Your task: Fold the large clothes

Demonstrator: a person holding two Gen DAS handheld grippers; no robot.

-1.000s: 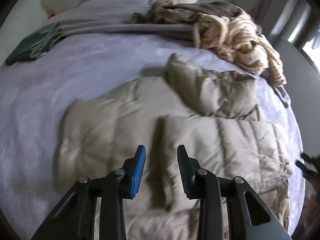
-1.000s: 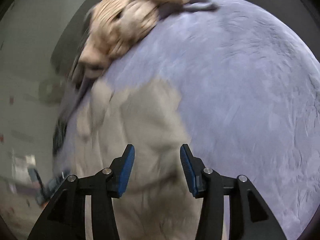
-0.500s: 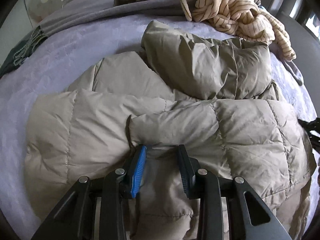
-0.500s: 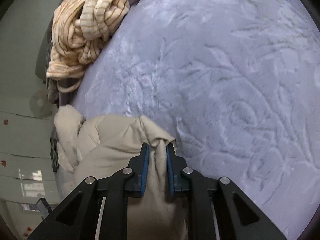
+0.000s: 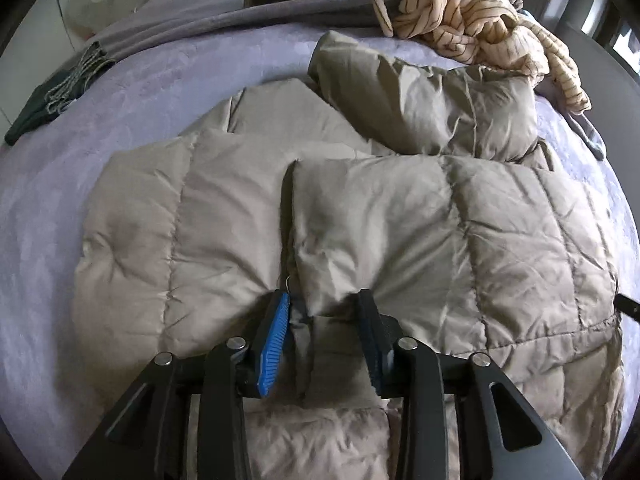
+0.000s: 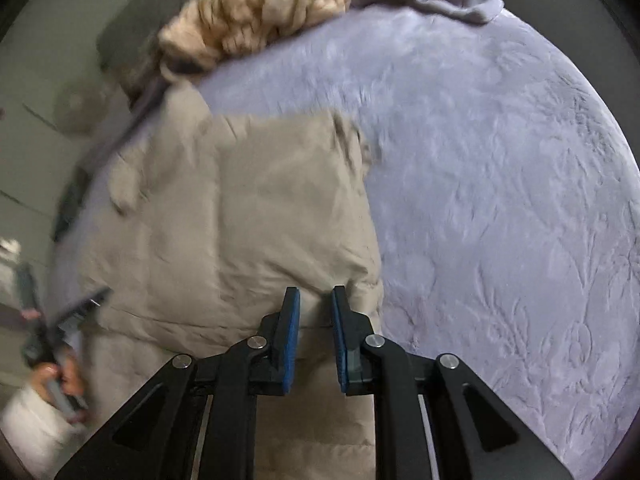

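A beige quilted puffer jacket (image 5: pixel 400 220) lies on the lavender bed cover (image 5: pixel 140 80), one panel folded over the body and a puffy sleeve (image 5: pixel 432 100) lying across the top. My left gripper (image 5: pixel 324 308) points down into the panel's near corner. Its jaws are opening, with a bulge of fabric between the pads. In the right wrist view the jacket (image 6: pixel 240 220) fills the left half. My right gripper (image 6: pixel 315 304) is at its right hem, jaws closing and pinching a fold of fabric. The left gripper (image 6: pixel 60 328) shows blurred at the lower left, held by a hand.
A cream striped garment (image 5: pixel 472 12) is heaped at the far right of the bed, on a grey blanket (image 5: pixel 240 16). A dark green garment (image 5: pixel 52 96) lies at the far left edge. Bare bed cover (image 6: pixel 500 180) spreads to the right of the jacket.
My left gripper came down from above the jacket onto the folded panel's corner. My right gripper closed on the jacket's hem, lifted it, then moved back over the jacket.
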